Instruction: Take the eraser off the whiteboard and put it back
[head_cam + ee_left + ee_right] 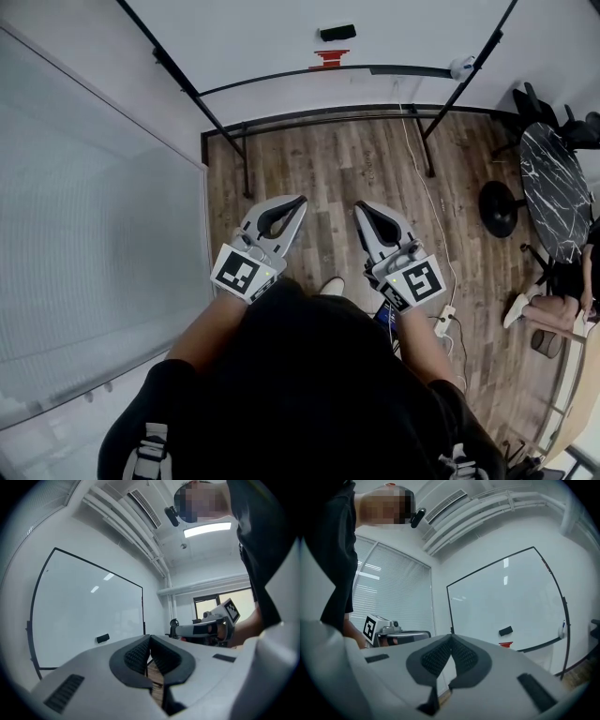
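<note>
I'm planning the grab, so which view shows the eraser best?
The right gripper view: the eraser sits nearly face-on on the whiteboard, dark against white. The left gripper view shows it at a sharper slant. The head view sees it from steeply above, near the top edge.

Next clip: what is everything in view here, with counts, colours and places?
whiteboard: one, white with a black frame, on a stand ahead
eraser: one, black, stuck on the whiteboard
red item: one, just below the eraser; kind unclear
floor: brown wood
cable: one, white, across the floor at right
table: one, black marbled, far right
blinds: pale, along the left side
seated person: one, right edge by the table
left gripper: grey, shut, empty, pointing at the whiteboard
right gripper: grey, shut, empty, beside the left one
</note>
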`<state>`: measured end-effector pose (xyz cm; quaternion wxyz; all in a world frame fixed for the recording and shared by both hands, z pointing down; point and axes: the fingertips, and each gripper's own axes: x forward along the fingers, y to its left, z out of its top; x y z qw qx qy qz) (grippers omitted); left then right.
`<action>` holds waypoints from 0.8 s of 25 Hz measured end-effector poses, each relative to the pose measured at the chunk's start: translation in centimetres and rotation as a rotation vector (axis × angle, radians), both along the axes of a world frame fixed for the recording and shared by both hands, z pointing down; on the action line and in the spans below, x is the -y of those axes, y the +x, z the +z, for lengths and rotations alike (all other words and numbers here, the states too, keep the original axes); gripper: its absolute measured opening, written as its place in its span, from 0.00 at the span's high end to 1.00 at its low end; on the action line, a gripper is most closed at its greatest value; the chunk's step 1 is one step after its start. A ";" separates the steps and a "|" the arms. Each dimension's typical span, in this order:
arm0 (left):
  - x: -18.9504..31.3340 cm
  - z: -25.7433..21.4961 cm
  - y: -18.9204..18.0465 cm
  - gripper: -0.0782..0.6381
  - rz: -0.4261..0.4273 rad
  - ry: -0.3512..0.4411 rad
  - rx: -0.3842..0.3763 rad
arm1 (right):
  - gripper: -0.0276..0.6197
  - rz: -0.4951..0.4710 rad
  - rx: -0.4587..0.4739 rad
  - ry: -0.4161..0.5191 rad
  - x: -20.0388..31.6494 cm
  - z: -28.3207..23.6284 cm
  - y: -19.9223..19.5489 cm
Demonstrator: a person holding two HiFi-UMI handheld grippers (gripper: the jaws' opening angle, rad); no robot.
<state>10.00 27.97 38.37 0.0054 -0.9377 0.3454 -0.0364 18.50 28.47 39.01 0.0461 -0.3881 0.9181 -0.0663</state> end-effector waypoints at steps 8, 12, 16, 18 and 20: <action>2.1 0.6 0.3 0.88 -0.031 -0.006 0.008 | 0.97 -0.014 -0.003 -0.028 2.6 1.3 0.6; 4.1 1.0 -0.6 0.88 -0.037 -0.003 -0.002 | 0.97 -0.016 -0.019 -0.025 4.7 1.5 -0.2; 7.0 1.5 -1.9 0.88 -0.041 -0.004 -0.023 | 0.97 -0.013 -0.047 -0.023 7.1 1.7 -1.3; 8.6 1.7 -2.7 0.88 -0.040 -0.008 -0.031 | 0.97 -0.007 -0.060 -0.023 8.6 1.7 -2.0; 10.6 1.6 -3.5 0.88 -0.030 -0.003 -0.043 | 0.97 -0.001 -0.068 -0.023 10.4 1.6 -2.7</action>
